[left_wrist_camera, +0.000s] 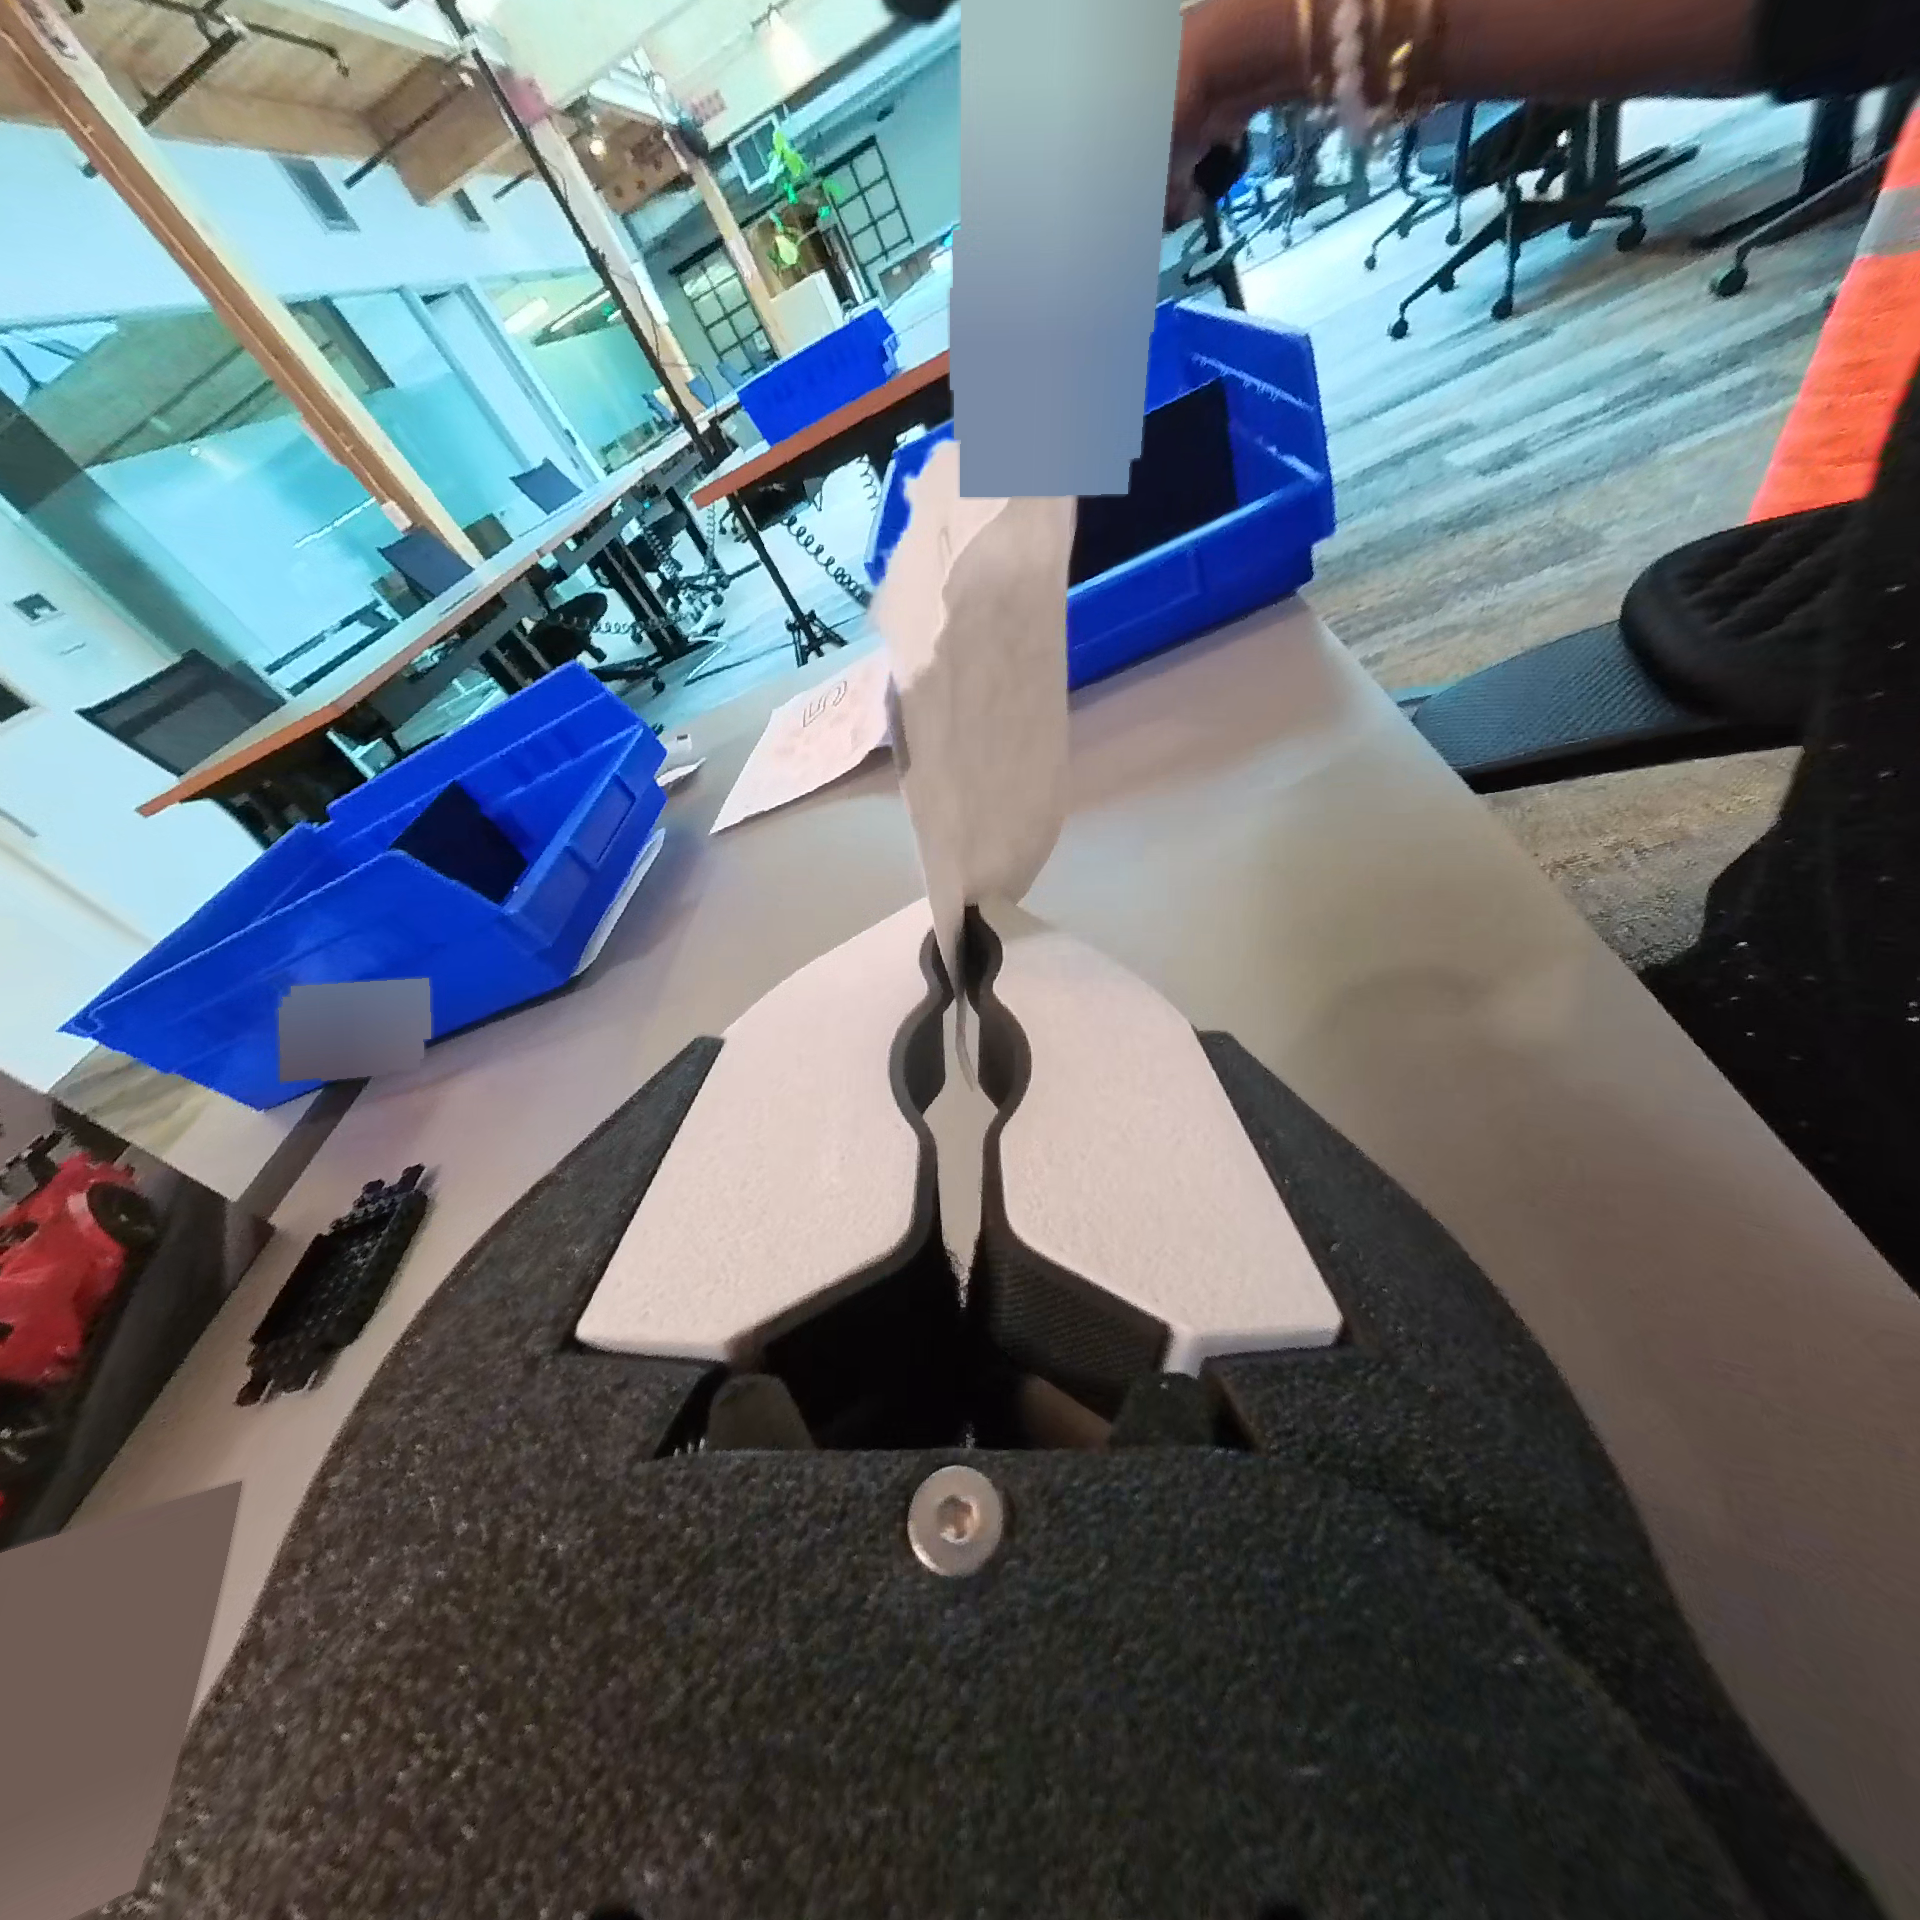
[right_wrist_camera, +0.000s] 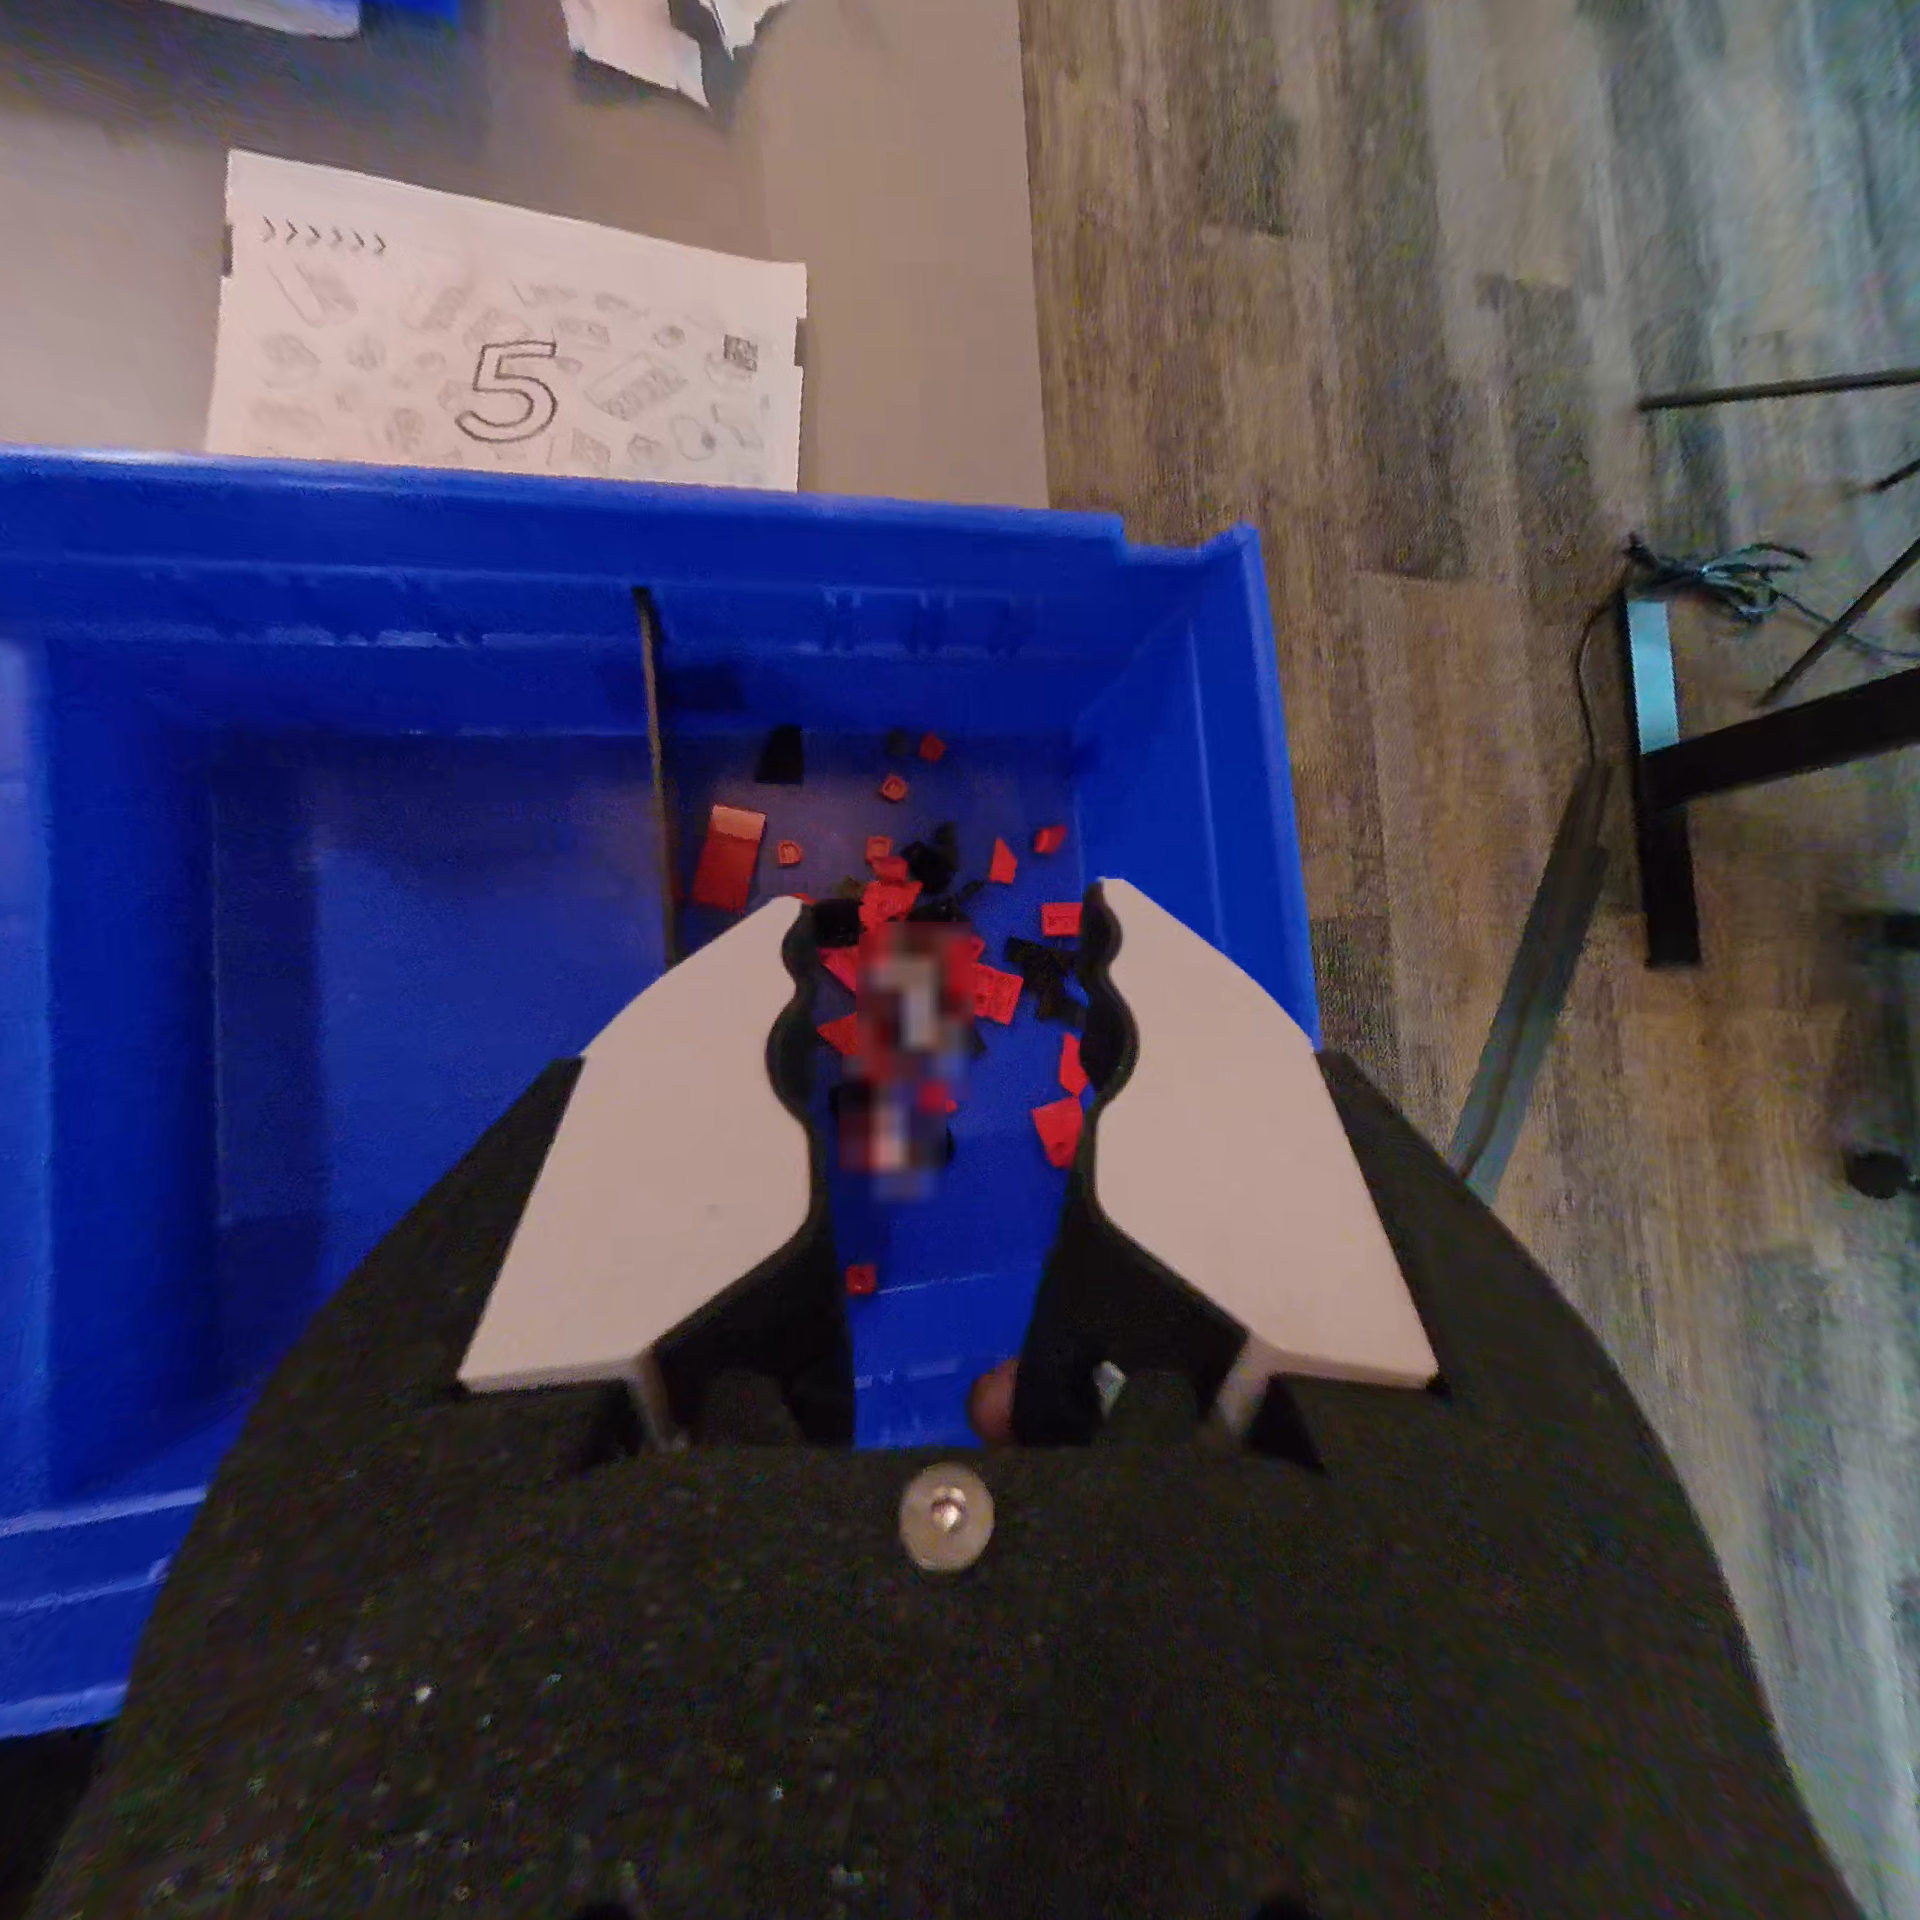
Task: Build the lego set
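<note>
1. Left gripper [left_wrist_camera: 964, 956]: pads clamped on white paper bag [left_wrist_camera: 982, 717], held up over grey table [left_wrist_camera: 1247, 852].
2. Right gripper [right_wrist_camera: 945, 997]: jaws wide, nothing gripped, above blue bin [right_wrist_camera: 416, 935] w/ red & black bricks [right_wrist_camera: 894, 894].
3. Printed sheet [right_wrist_camera: 499, 343] lies just behind bin.

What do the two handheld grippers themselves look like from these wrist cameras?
Both match: the left gripper and right gripper have white curved fingers lined with black wavy pads, on a rough black textured body with one silver screw. No cables or markings show.
</note>
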The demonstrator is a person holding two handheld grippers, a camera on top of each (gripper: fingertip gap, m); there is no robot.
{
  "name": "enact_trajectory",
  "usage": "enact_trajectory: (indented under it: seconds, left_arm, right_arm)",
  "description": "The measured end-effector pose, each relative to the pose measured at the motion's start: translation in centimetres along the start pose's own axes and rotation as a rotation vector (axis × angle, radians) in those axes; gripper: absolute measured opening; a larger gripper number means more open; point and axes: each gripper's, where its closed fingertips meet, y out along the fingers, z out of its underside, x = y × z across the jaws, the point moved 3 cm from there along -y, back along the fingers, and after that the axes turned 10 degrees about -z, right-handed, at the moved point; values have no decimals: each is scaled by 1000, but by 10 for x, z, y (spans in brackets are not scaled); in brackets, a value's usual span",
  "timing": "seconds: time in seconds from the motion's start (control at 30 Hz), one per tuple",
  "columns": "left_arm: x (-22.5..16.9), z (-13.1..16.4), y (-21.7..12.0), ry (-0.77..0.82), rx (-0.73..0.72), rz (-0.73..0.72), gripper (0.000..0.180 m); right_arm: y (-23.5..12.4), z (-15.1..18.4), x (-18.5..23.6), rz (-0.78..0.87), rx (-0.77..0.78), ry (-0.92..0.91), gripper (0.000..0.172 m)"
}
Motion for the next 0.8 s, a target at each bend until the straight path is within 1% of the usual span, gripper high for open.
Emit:
enact_trajectory:
  seconds: [0.03, 0.1, 0.17, 0.2, 0.23, 0.27, 0.3, 0.37, 0.4, 0.47, 0.5, 0.53, 0.6, 0.67, 0.7, 0.77, 0.8]
  left_arm:
    - [1, 1, 2, -2, 10, -8, 0]
    - [2, 1, 5, -4, 15, -11, 0]
    - [0, -1, 9, 0, 5, -3, 0]
    - [-1, -2, 11, 4, 3, 3, 0]
    - [-3, -3, 13, 11, 6, 8, 0]
    - [-4, -4, 14, 21, 9, 11, 0]
    - [-6, -5, 15, 32, 9, 13, 0]
    - [-8, -7, 16, 45, 9, 14, 0]
    - [-8, -6, 16, 45, 12, 11, 0]
    - [-7, -4, 15, 36, 15, 7, 0]
    - [-7, -3, 15, 30, 15, 4, 0]
    - [-6, -3, 15, 24, 13, 3, 0]
    - [-5, -2, 15, 11, 14, 6, 0]
    - [-4, -2, 15, 7, 15, 7, 0]
    - [-3, -2, 15, 8, 15, 6, 0]
    - [-3, -2, 16, 14, 15, 2, 0]
    - [-3, -2, 16, 17, 16, 2, 0]
  right_arm:
    - [-4, -1, 4, -9, -13, -22, 45]
    - [-12, -2, 10, 5, -20, -106, 33]
    - [-15, 1, 4, 67, 4, -205, 10]
    - [-12, 3, 4, 52, 12, -251, 16]
    - [-7, 8, 8, -7, 27, -275, 33]
    - [-2, 13, 17, -104, 47, -281, 52]
    - [1, 18, 25, -192, 50, -273, 62]
    - [2, 21, 34, -302, 21, -218, 92]
    - [2, 21, 36, -347, 11, -178, 96]
    - [3, 22, 42, -402, -3, -135, 100]
    - [5, 24, 44, -419, 2, -147, 98]
    - [6, 23, 41, -388, -12, -160, 89]
    - [8, 22, 32, -354, -37, -133, 80]
    - [15, 27, 23, -377, -15, -33, 81]
    - [20, 34, 19, -374, 26, 6, 80]
    - [26, 42, 7, -307, 71, -3, 77]
    - [25, 40, 7, -297, 46, -12, 73]
